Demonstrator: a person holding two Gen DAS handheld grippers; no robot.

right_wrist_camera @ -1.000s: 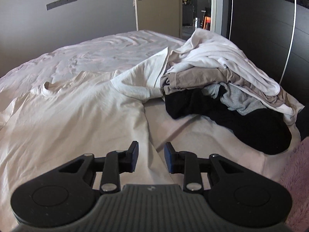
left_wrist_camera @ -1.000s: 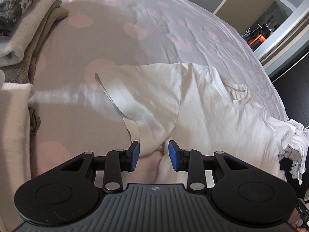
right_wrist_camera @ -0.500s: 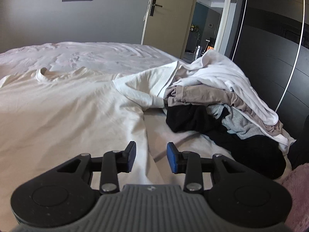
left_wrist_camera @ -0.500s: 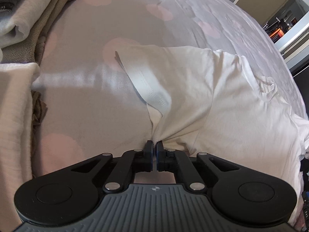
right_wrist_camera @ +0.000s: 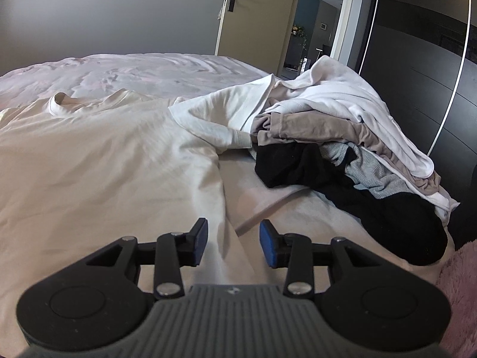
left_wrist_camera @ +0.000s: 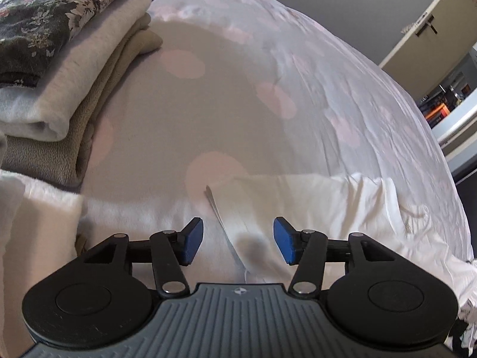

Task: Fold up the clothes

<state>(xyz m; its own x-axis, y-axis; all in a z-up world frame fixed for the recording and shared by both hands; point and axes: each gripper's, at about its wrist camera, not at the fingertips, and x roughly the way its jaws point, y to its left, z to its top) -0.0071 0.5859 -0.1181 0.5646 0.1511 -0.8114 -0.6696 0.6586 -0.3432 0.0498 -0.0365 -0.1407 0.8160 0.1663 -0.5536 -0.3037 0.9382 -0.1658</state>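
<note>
White cotton is spread out on the bed: a white T-shirt [right_wrist_camera: 119, 161] lies flat on the bedspread [left_wrist_camera: 298, 59], which is pale with soft pink dots. In the right wrist view the round neck of the shirt [right_wrist_camera: 56, 107] points away toward the far wall, and one sleeve reaches toward a messy pile of clothes [right_wrist_camera: 342, 137] (white, tan, grey and black things all mixed up) at the side of the bed.

The left gripper [left_wrist_camera: 238, 240] hangs over the sleeve edge of the T-shirt [left_wrist_camera: 313, 203]. Its jaws are opening, and they stand wide apart. The cloth is under the gap, but the blue pads [left_wrist_camera: 192, 240] do not press on it.

The right gripper [right_wrist_camera: 232, 240] sits low over the side edge of the shirt. Its jaws are opening too. A fold of the shirt runs between them, and the pads are not touching it.

Off to the left of the left gripper is a neat stack of folded clothes [left_wrist_camera: 59, 74], with a dark flowery one on top, then a cream one, then a tan fuzzy one.

A door [right_wrist_camera: 256, 15] stands open behind the bed.
</note>
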